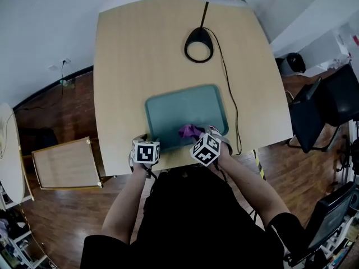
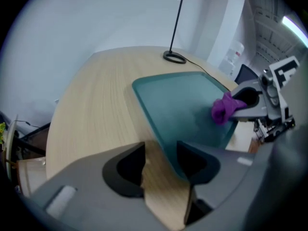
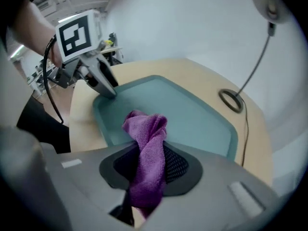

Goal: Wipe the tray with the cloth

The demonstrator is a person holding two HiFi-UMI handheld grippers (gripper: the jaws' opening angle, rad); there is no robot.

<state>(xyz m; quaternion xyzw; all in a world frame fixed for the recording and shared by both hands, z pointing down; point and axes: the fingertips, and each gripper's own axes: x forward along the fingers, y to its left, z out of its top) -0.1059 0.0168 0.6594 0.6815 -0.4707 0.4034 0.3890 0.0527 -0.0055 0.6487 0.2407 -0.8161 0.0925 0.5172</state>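
1. Counting: you have one teal tray [image 1: 185,108], one purple cloth [image 1: 189,131], one desk lamp [image 1: 198,34] and two claws over the bench [image 1: 140,55].
2. Your marker cubes [image 1: 146,151] cover both claws' tips in the head view, and the lamp's shade is cut off at the top.
3. Your right claw [image 3: 150,163] is clamped on the cloth, which bunches over the tray's near right part. Your left claw [image 2: 161,160] gapes empty at the tray's near left corner.

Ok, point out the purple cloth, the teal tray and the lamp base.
purple cloth [image 3: 147,148], right gripper view, twisted middle.
teal tray [image 2: 178,105], left gripper view, bare floor.
lamp base [image 1: 198,35], head view, thick upper rim.
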